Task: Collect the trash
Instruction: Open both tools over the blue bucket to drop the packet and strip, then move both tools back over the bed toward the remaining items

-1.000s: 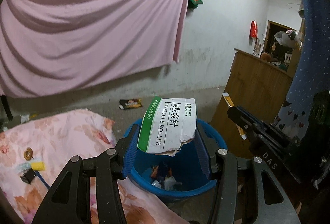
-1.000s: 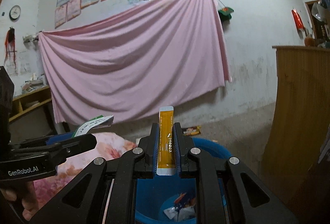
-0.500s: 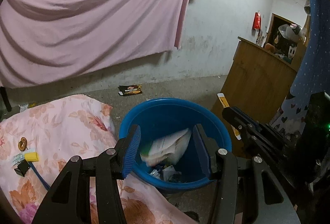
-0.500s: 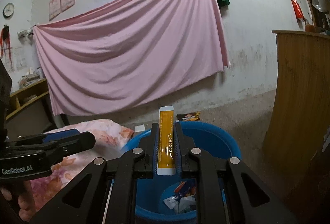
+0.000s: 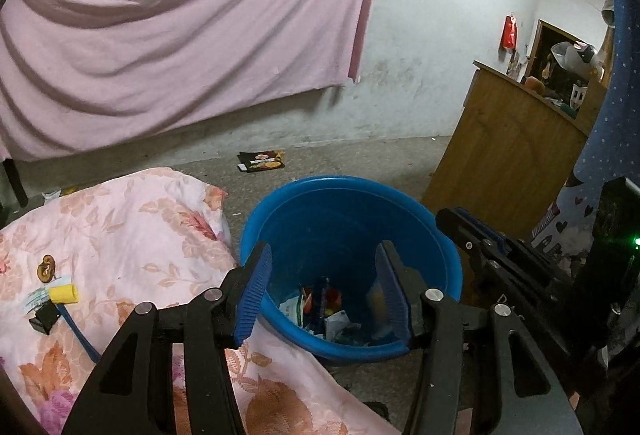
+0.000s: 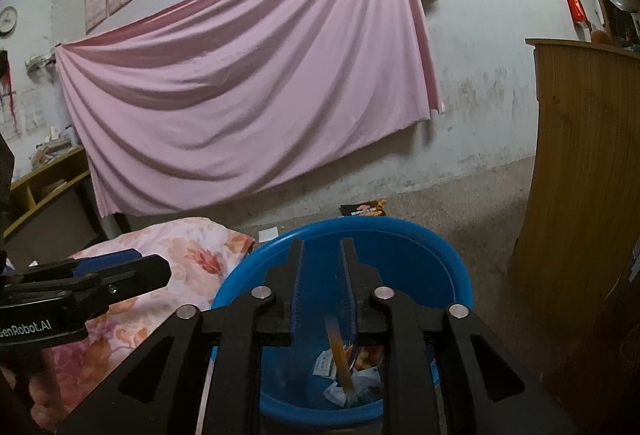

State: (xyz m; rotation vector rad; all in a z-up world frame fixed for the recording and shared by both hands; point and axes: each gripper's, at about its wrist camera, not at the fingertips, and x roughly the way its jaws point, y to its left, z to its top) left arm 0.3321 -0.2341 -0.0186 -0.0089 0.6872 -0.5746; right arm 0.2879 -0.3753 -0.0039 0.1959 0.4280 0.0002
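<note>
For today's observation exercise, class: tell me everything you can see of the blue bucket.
The blue bucket is round, open-topped, apparently smooth plastic, with a rolled rim. It stands upright on the concrete floor, its side against the floral quilt. Mixed wrappers lie at its bottom, an orange sachet among them. Both open hand-held grippers hover above it.

A round blue bucket (image 5: 352,211) stands upright at lower centre, wrappers heaped inside; an orange sachet (image 6: 340,359) sits blurred and tilted above them.

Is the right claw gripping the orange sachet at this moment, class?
No. The right claw stands open over the blue bucket, and the orange sachet is below it, among the trash inside.
</note>
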